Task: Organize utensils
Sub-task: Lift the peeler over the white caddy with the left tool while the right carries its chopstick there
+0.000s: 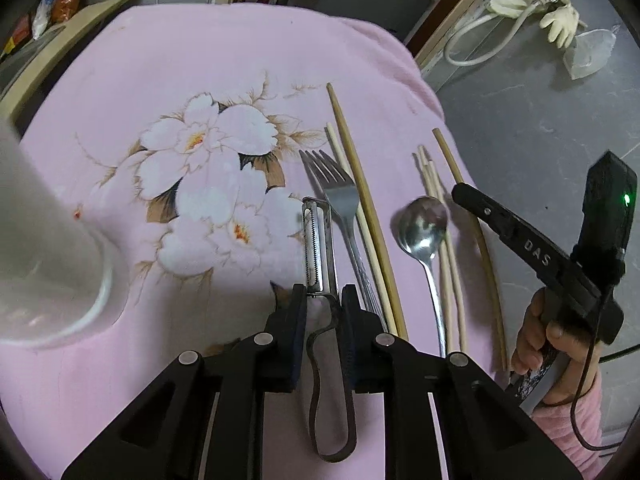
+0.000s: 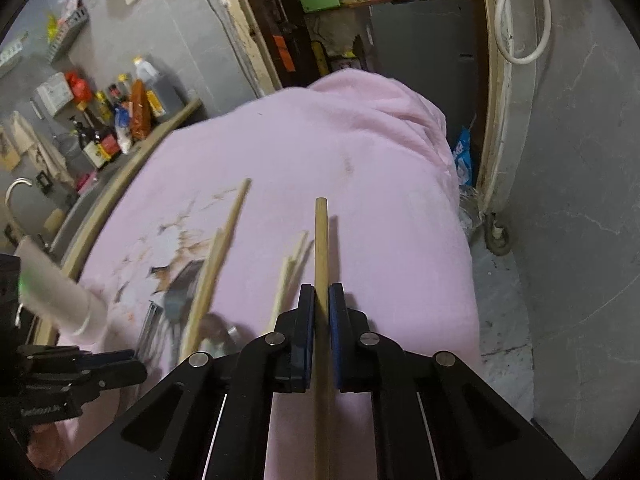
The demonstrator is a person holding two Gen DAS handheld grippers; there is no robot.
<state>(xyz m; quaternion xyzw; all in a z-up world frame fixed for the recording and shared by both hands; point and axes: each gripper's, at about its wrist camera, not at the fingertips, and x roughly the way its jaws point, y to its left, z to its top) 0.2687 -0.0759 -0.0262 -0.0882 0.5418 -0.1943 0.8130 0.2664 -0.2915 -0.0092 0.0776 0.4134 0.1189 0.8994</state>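
Left wrist view: left gripper (image 1: 323, 294) closed on peeler (image 1: 318, 248), fork (image 1: 340, 200) and spoon (image 1: 423, 226) just right on pink cloth (image 1: 200, 60). Right wrist view: right gripper (image 2: 321, 294) clamped on chopstick (image 2: 321, 240).

A soft, matt pink cloth (image 1: 240, 52) with a printed flower covers the worktop. The peeler (image 1: 320, 248), fork (image 1: 340, 196) and spoon (image 1: 424, 224) are bare metal, the spoon glossy, the peeler dull. The chopsticks (image 1: 360, 184) look like pale matt wood. The cup (image 1: 52, 248) is cloudy white plastic. Both grippers' frames are matt black plastic.
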